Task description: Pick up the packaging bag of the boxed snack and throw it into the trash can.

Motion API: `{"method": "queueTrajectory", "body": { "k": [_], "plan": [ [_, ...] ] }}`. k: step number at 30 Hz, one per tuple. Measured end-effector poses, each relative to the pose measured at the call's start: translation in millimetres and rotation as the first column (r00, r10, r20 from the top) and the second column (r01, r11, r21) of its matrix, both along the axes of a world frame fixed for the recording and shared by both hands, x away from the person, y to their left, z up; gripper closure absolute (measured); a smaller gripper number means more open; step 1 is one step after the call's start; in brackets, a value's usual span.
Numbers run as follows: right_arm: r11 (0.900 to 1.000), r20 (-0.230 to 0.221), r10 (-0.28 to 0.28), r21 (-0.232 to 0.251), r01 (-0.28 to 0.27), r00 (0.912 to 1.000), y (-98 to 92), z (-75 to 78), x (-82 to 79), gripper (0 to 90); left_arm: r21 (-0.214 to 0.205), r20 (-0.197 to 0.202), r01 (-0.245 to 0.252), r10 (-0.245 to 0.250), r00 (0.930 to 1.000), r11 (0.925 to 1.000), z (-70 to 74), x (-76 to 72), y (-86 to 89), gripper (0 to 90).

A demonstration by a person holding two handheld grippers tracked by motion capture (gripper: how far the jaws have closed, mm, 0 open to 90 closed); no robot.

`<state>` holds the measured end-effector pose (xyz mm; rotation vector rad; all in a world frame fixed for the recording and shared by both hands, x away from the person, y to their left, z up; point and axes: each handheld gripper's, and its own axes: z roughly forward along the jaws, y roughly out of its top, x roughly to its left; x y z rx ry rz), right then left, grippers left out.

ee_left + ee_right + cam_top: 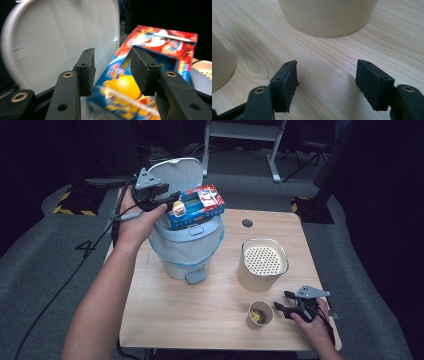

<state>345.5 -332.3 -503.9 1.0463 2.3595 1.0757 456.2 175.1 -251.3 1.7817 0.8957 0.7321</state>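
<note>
A colourful red-and-blue box (197, 205) lies across the open mouth of a white pedal bin (187, 250), whose lid (177, 172) stands up behind it. My left gripper (170, 200) hovers at the box's left end. In the left gripper view the jaws (112, 50) stand apart, with the box (165, 45) just beyond them and the lid (55, 37) at the left; I see no pad pressing on the box. My right gripper (280, 301) rests low at the table's front right, open over bare wood (326, 62).
A wide beige tub (263, 262) with a perforated insert stands right of the bin, and it looms ahead in the right gripper view (327, 15). A small paper cup (260, 315) holding something yellow sits just left of the right gripper. The wooden table (200, 310) has a grommet hole (247, 223).
</note>
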Motion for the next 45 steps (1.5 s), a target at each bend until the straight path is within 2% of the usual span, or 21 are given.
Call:
{"method": "queueTrajectory", "body": {
  "k": [6, 8, 9, 10, 12, 16, 19, 24, 25, 28, 29, 30, 31, 32, 34, 36, 40, 41, 42, 43, 45],
  "plan": [
    [1.0000, 0.000, 0.000, 0.000, 0.000, 1.0000, 0.0, 0.0, 0.0, 33.7, 0.006, -0.021, -0.036, 0.036, 0.9991, 0.9993, -3.7, -1.8, 13.7, 57.6],
    [1.0000, 0.000, 0.000, 0.000, 0.000, 1.0000, 0.0, 0.0, 0.0, 33.7, 0.003, -0.049, -0.040, 0.040, 0.9980, 0.9992, -6.0, -1.1, 15.6, 58.9],
    [1.0000, 0.000, 0.000, 0.000, 0.000, 1.0000, 0.0, 0.0, 0.0, 33.7, 0.003, -0.049, -0.040, 0.040, 0.9980, 0.9992, -6.0, -1.1, 15.6, 59.7],
    [1.0000, 0.000, 0.000, -0.002, 0.000, 1.0000, 0.0, 0.1, 0.0, 33.7, 0.003, -0.077, -0.025, 0.025, 0.9967, 0.9997, -9.0, 0.2, 14.2, 60.5],
    [1.0000, 0.000, 0.000, 0.000, 0.000, 1.0000, 0.0, 0.0, 0.0, 33.7, -0.002, -0.099, -0.001, 0.001, 0.9951, 1.0000, -11.5, 0.8, 10.3, 61.7],
    [1.0000, 0.000, 0.000, 0.000, 0.000, 1.0000, 0.0, 0.0, 0.0, 33.7, 0.033, -0.105, 0.000, 0.003, 0.9945, 0.9995, -11.3, 0.6, 3.4, 60.8],
    [1.0000, 0.000, 0.000, 0.000, 0.000, 1.0000, 0.0, 0.0, 0.0, 33.7, 0.014, -0.121, 0.008, -0.007, 0.9926, 0.9999, -10.3, 0.9, 1.2, 61.0],
    [1.0000, 0.000, 0.000, 0.000, 0.000, 1.0000, 0.0, 0.0, 0.0, 33.7, 0.019, -0.143, 0.024, -0.021, 0.9894, 0.9995, -12.4, 2.0, -3.2, 61.6],
    [1.0000, 0.000, 0.000, 0.000, 0.000, 1.0000, 0.0, 0.0, 0.0, 33.7, 0.044, -0.151, 0.023, -0.016, 0.9883, 0.9987, -15.2, 3.9, -5.8, 61.4],
    [1.0000, 0.000, 0.000, -0.002, 0.000, 1.0000, 0.0, 0.1, 0.0, 33.7, 0.069, -0.165, 0.019, -0.007, 0.9862, 0.9974, -18.4, 6.3, -8.6, 60.8],
    [1.0000, 0.000, 0.000, 0.000, 0.000, 1.0000, 0.0, 0.0, 0.0, 33.7, 0.069, -0.162, 0.012, -0.001, 0.9868, 0.9976, -18.8, 6.5, -9.5, 61.0],
    [1.0000, 0.000, 0.000, 0.000, 0.000, 1.0000, 0.0, 0.0, 0.0, 33.7, 0.080, -0.140, -0.002, 0.013, 0.9901, 0.9968, -18.7, 6.7, -9.6, 58.4],
    [1.0000, 0.000, 0.000, 0.000, 0.000, 1.0000, 0.0, 0.0, 0.0, 33.7, 0.080, -0.140, -0.002, 0.013, 0.9901, 0.9968, -18.7, 6.7, -9.6, 52.3],
    [1.0000, 0.000, 0.000, 0.000, 0.000, 1.0000, 0.0, 0.0, 0.0, 33.7, 0.088, -0.113, -0.021, 0.031, 0.9932, 0.9959, -17.3, 5.9, -8.2, 49.0],
    [1.0000, 0.000, 0.000, 0.000, 0.000, 1.0000, 0.0, 0.0, 0.0, 33.7, 0.073, -0.088, -0.020, 0.026, 0.9958, 0.9971, -14.2, 3.6, -4.4, 48.6],
    [1.0000, 0.000, 0.000, 0.000, 0.000, 1.0000, 0.0, 0.0, 0.0, 33.7, 0.040, -0.084, 0.000, 0.004, 0.9964, 0.9992, -12.1, 0.2, -1.9, 48.5],
    [1.0000, 0.000, 0.000, -0.002, 0.000, 1.0000, 0.0, 0.1, 0.0, 33.7, 0.024, -0.064, 0.034, -0.033, 0.9974, 0.9991, -9.2, -11.0, 0.4, 48.0],
    [1.0000, 0.000, 0.000, 0.000, 0.000, 1.0000, 0.0, 0.0, 0.0, 33.7, 0.014, -0.061, 0.057, -0.056, 0.9965, 0.9982, -8.3, -15.5, 1.1, 47.6],
    [1.0000, 0.000, 0.000, 0.000, 0.000, 1.0000, 0.0, 0.0, 0.0, 33.7, 0.014, -0.061, 0.057, -0.056, 0.9965, 0.9982, -8.3, -15.5, 1.1, 46.9],
    [1.0000, 0.000, 0.000, -0.001, 0.000, 1.0000, -0.1, 0.1, 0.0, 33.7, -0.005, -0.055, 0.086, -0.086, 0.9947, 0.9963, -7.5, -22.3, 1.5, 46.6],
    [1.0000, 0.000, 0.000, 0.000, 0.000, 1.0000, 0.0, 0.0, 0.0, 33.7, -0.011, -0.042, 0.121, -0.121, 0.9918, 0.9926, -6.7, -30.6, 2.2, 46.7]
  ]
}}
